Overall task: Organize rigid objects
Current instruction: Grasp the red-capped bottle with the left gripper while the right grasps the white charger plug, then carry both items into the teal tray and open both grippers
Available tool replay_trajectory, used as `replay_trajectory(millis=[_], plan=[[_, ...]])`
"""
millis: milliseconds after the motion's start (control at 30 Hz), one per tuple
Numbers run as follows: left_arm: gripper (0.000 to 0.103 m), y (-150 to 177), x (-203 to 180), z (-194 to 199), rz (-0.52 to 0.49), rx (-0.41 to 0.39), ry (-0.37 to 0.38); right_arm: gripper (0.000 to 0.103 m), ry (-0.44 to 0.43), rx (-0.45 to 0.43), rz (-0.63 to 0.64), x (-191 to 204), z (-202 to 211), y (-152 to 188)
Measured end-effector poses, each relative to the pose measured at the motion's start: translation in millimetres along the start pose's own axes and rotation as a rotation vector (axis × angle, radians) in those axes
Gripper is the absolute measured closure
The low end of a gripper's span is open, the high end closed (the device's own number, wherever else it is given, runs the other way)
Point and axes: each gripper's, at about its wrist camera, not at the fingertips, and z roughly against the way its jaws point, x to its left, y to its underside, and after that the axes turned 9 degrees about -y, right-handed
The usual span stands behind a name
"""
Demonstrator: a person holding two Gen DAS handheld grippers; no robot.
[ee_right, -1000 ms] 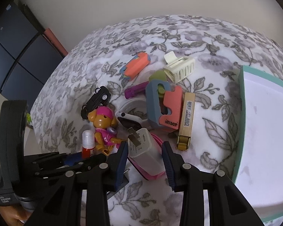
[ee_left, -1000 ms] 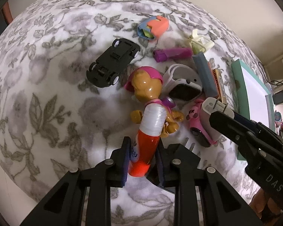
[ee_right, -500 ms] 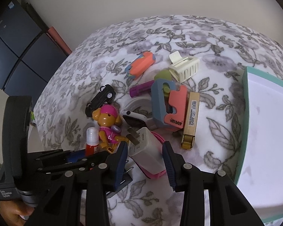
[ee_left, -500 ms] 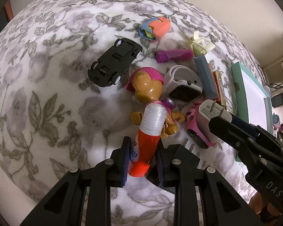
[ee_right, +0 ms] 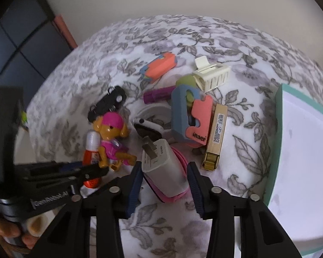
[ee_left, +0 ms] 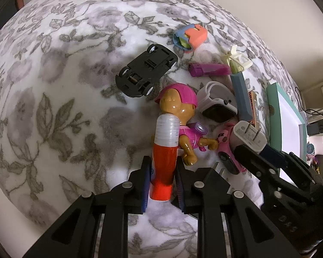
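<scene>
Left gripper (ee_left: 162, 180) clamped on glue stick (ee_left: 164, 150): smooth red barrel, ribbed translucent cap, held above the dog figure (ee_left: 180, 118). Right gripper (ee_right: 164, 179) pinches white wall charger (ee_right: 161, 163), glossy block, prongs forward, above the clutter. Both apparently bound for the teal-rimmed tray (ee_right: 277, 129). Surface: fleecy floral blanket (ee_left: 53, 86).

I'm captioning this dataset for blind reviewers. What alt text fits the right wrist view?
The right claw grips a white wall charger, prongs forward, above a floral blanket strewn with small objects. Beside it the left claw holds a red glue stick, near a puppy figurine.
</scene>
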Motion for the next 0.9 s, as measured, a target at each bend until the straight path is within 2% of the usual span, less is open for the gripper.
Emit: replay_trajectory(millis=[200, 467, 700, 900], plan=[[0.081, 2.8, -2.1, 3.9, 0.009, -0.004, -0.030, 0.069, -0.022, -0.025, -0.014, -0.3, 8.5, 1.9], [0.082, 4.4, -4.1, 29.0, 0.041, -0.047, -0.073, 0.074, -0.077, -0.076, -0.087, -10.3, 32.4, 2.5], [0.082, -3.9, -29.2, 49.1, 0.011, -0.054, -0.096, 0.074, -0.116, -0.142, -0.160, -23.0, 57.4, 2.1], [0.082, -18.0, -63.8, 75.4, -0.041, -0.100, -0.110, 0.074, -0.080, -0.221, -0.235, -44.2, 88.8, 0.6]])
